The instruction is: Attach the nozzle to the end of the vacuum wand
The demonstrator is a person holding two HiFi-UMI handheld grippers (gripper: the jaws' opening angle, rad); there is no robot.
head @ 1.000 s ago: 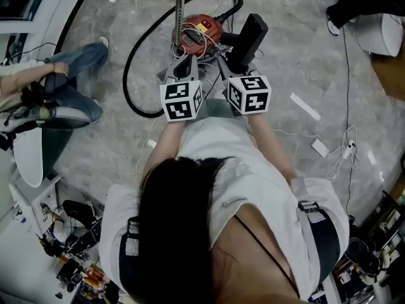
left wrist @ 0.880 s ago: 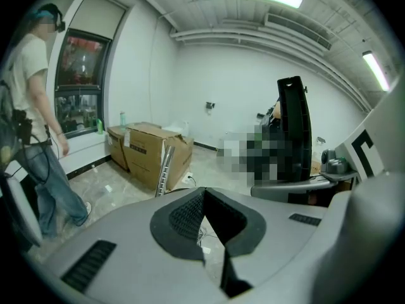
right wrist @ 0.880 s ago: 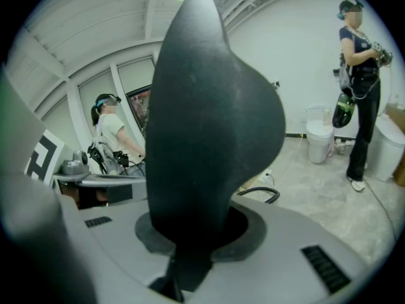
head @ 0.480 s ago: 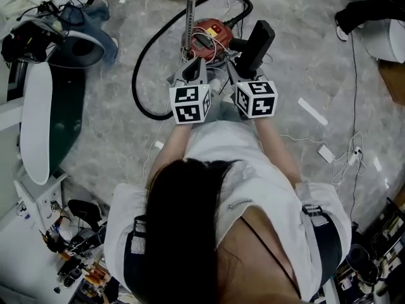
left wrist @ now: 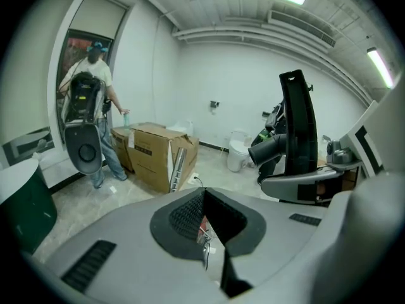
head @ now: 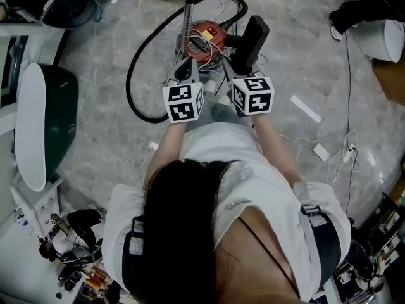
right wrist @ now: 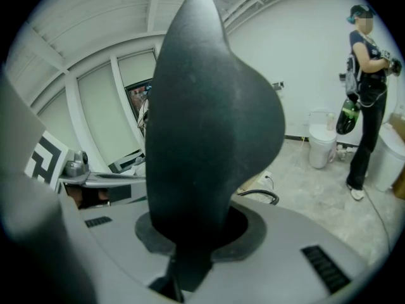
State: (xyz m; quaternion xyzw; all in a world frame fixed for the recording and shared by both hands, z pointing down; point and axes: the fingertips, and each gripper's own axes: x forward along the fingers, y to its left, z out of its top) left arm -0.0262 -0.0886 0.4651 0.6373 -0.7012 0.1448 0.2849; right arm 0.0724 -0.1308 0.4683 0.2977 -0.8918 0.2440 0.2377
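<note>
The right gripper [head: 236,67] is pinching the black nozzle [head: 252,35]; the left gripper [head: 185,67], jaws pressed together and empty, is hovering near the vacuum wand [head: 188,21].

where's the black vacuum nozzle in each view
Head view: black plastic vacuum nozzle, top centre.
Left gripper view: upright, right of centre.
Right gripper view: fills the centre.
Shared landmark: white bin, both gripper views.

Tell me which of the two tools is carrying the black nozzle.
The right tool, its jaws clamped on the black nozzle, which stands up between them. The left tool has its jaws shut together with nothing between them.
</note>
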